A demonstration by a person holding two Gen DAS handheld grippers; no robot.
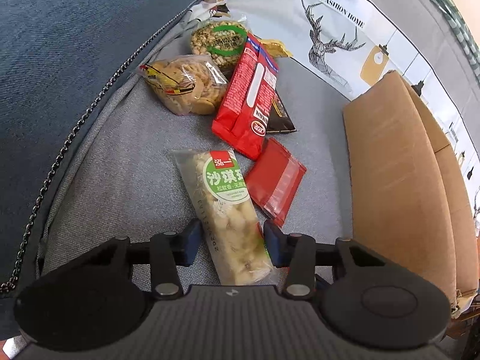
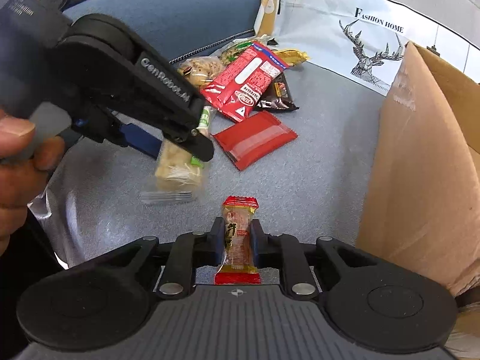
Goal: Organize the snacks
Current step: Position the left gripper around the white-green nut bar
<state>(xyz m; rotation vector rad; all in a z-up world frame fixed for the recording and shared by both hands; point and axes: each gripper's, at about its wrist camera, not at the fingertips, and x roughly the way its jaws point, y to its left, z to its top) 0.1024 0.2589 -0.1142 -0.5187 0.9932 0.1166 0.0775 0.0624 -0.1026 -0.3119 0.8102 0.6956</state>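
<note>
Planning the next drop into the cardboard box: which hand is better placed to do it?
Right, probably. The right gripper is already shut on a small red-ended candy, and the cardboard box stands on its side. The left gripper only straddles the sachima bar lying on the sofa.

A grey cushion (image 1: pixel 126 156) carries the snacks: a rice bar (image 1: pixel 223 207), a flat red packet (image 1: pixel 274 178), a long red pack (image 1: pixel 249 102), a cookie bag (image 1: pixel 183 85) and a round puffed cake (image 1: pixel 219 43). A cardboard box (image 1: pixel 399 174) stands at its right.
</note>
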